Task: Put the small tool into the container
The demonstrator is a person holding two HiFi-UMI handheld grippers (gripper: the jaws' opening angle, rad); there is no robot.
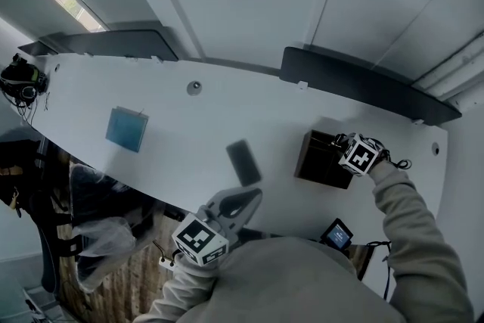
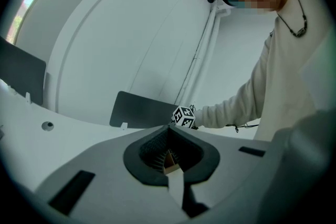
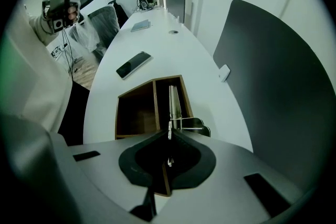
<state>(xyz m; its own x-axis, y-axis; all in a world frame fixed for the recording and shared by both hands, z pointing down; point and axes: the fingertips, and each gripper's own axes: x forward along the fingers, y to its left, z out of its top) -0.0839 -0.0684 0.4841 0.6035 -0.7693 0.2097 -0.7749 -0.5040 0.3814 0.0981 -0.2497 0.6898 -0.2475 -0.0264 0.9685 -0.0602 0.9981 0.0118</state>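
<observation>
Right gripper (image 3: 168,134): we see its jaws closed together, pinching the top end of a thin metal tool; it points steeply down over the container.
Small metal tool (image 3: 174,102): we see it hanging from the right gripper's tips, its long silver body already down inside the narrower of the container's two compartments. A bent metal loop on it lies at the compartment's near end. We cannot tell what kind of tool it is.
Container (image 1: 314,159): a dark wooden box, open on top, split by a divider into a wide and a narrow compartment. It stands on the right part of the table, and we see nothing in the wide compartment.
Left gripper (image 2: 169,129): held almost level at the table's near edge, well apart from the container. Its jaws meet at the tips and we see nothing gripped.
Table (image 1: 189,117): white and curved, with dark partition panels (image 1: 355,83) along its far side.
Phone (image 1: 243,161): dark, lying flat to the left of the container.
Blue pad (image 1: 125,128): farther left, apart from the phone.
</observation>
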